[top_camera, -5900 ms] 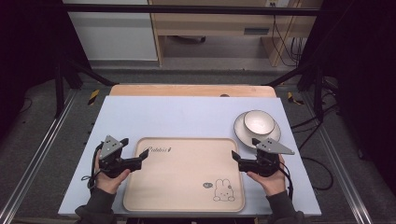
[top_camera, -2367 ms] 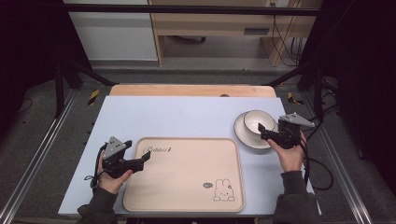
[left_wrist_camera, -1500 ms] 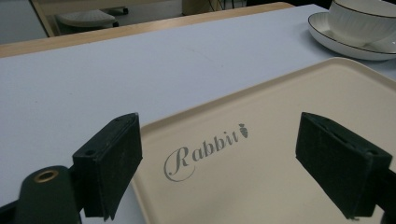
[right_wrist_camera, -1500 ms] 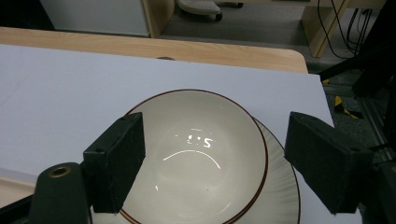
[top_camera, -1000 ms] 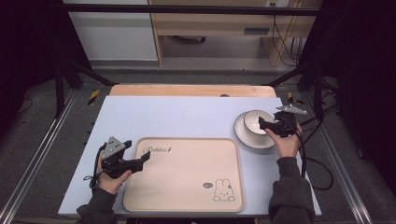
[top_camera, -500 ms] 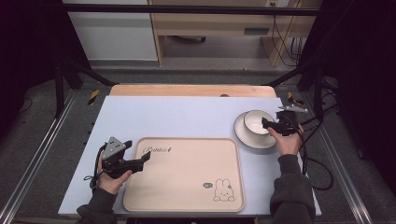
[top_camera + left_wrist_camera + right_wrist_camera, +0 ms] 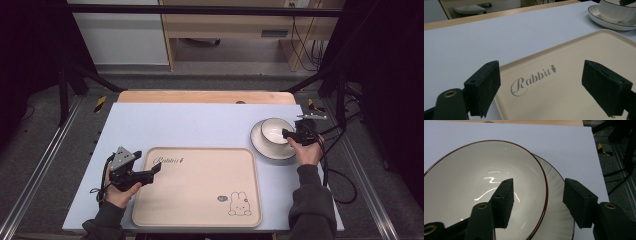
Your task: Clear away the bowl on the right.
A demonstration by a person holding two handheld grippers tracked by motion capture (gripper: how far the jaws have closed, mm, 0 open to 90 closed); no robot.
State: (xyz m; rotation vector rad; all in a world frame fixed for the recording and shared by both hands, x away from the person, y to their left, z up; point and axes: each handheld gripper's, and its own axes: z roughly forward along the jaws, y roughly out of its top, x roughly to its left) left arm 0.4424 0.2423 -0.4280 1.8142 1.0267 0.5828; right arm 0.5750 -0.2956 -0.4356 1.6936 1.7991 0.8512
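The white bowl [image 7: 484, 187], rimmed in dark brown, sat on a white ribbed plate [image 7: 556, 220] at the right end of the counter [image 7: 200, 125]. In the right gripper view the right gripper [image 7: 537, 203] straddled the bowl's near rim: one jaw stood inside the bowl, above its glossy inner wall, and the other stood outside, over the plate. Its jaws had just been closing with the rim between them, and a gap still showed on both sides of the rim, so the pads were not yet pressing on it. In the high view the right gripper [image 7: 289, 134] reached over the bowl [image 7: 274, 131] from the bowl's right side, held in the person's right hand [image 7: 305, 150], with the plate [image 7: 270, 150] spreading out beneath it.

Well away on the other side, the left gripper [image 7: 156, 170] lay low at the left edge of a beige tray [image 7: 200, 190], held in the left hand [image 7: 117, 192]. In the left gripper view its jaws stood wide apart with nothing between them, hovering over the corner of the tray [image 7: 579, 75] that bore the word "Rabbit" [image 7: 532, 78] in grey script. Beyond that gripper, the bowl [image 7: 617, 10] and plate [image 7: 606, 22] showed at the far right of the counter [image 7: 486, 40]. A small rabbit drawing [image 7: 239, 204] marked the tray's corner nearest the right forearm.
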